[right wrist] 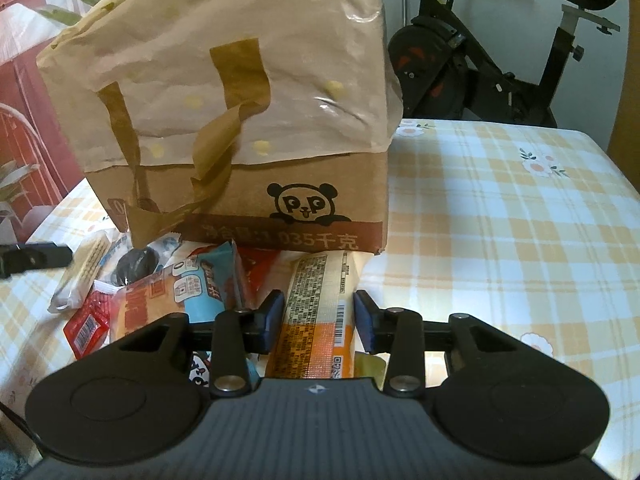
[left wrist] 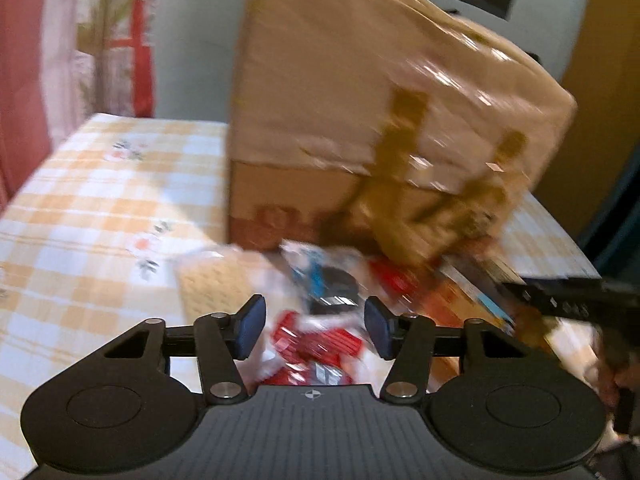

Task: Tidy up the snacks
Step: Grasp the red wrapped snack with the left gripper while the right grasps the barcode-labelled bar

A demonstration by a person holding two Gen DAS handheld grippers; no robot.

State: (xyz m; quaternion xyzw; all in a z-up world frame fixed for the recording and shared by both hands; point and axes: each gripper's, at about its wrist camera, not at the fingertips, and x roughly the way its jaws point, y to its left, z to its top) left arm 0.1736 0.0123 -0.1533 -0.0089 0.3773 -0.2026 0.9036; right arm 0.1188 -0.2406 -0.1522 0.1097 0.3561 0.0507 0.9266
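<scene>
Progress: early; nothing looks sorted yet.
Snacks: loose heap [right wrist: 168, 280] on the table [right wrist: 500, 220], touching the foot of the paper bag [right wrist: 224, 92].
Right hand-held gripper [right wrist: 319, 318]: clamped on a long orange packet [right wrist: 316, 312] (its far end by the bag).
Left hand-held gripper [left wrist: 316, 326]: jaws apart over red wrappers [left wrist: 316, 344], pads clear.
Left: virtually the whole heap.

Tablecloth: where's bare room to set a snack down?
Free: the tablecloth right of the box, out to the table edge; in the left wrist view, the stretch left of the box. Crowded: the snack pile in front of the box, where both grippers work.
</scene>
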